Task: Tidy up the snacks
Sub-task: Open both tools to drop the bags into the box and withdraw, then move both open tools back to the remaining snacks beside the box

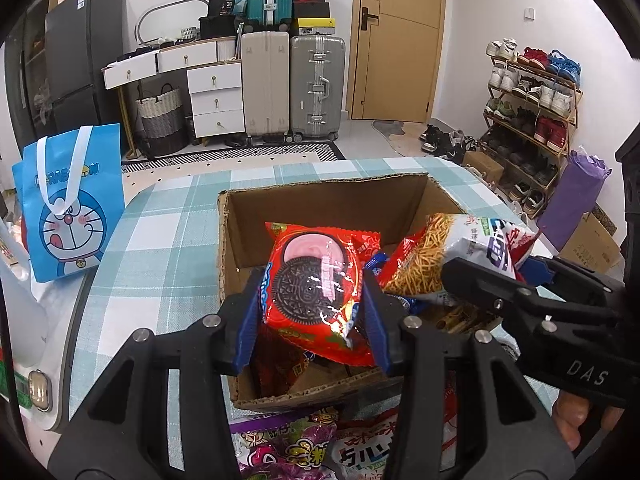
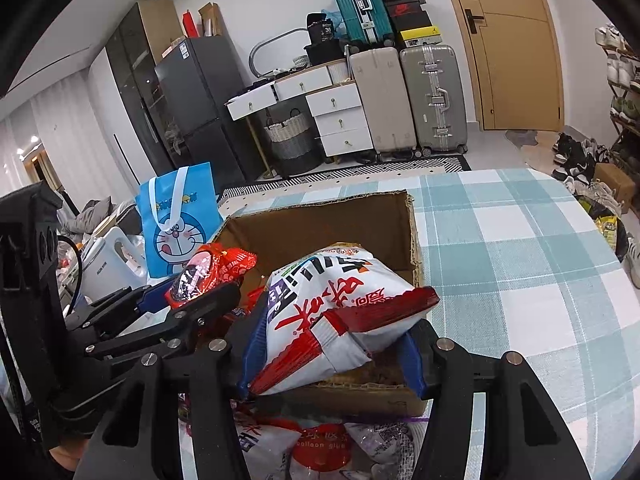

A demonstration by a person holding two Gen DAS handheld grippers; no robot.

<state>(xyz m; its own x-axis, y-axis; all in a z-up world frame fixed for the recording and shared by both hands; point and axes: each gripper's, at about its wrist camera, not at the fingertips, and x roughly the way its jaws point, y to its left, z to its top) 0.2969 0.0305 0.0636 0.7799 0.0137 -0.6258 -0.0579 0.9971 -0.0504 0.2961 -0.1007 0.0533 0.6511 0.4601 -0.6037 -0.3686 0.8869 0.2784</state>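
My left gripper [image 1: 312, 320] is shut on a red Oreo packet [image 1: 316, 276], which it holds over the near left part of an open cardboard box [image 1: 320, 188]. In the right wrist view the same packet [image 2: 212, 266] sits in that gripper [image 2: 192, 288] at the left. My right gripper [image 2: 332, 352] is shut on a white and red noodle-snack bag [image 2: 340, 300], tilted over the box [image 2: 320, 204]. From the left wrist view this bag [image 1: 460, 248] and the right gripper [image 1: 500, 264] are at the right. More packets lie inside the box, mostly hidden.
The box stands on a table with a teal checked cloth [image 2: 520, 260]. Several loose snack packs [image 1: 300, 440] lie at the near edge in front of the box. A blue cartoon tote bag [image 1: 72, 208] and a white kettle [image 2: 108, 264] stand off the table's left side.
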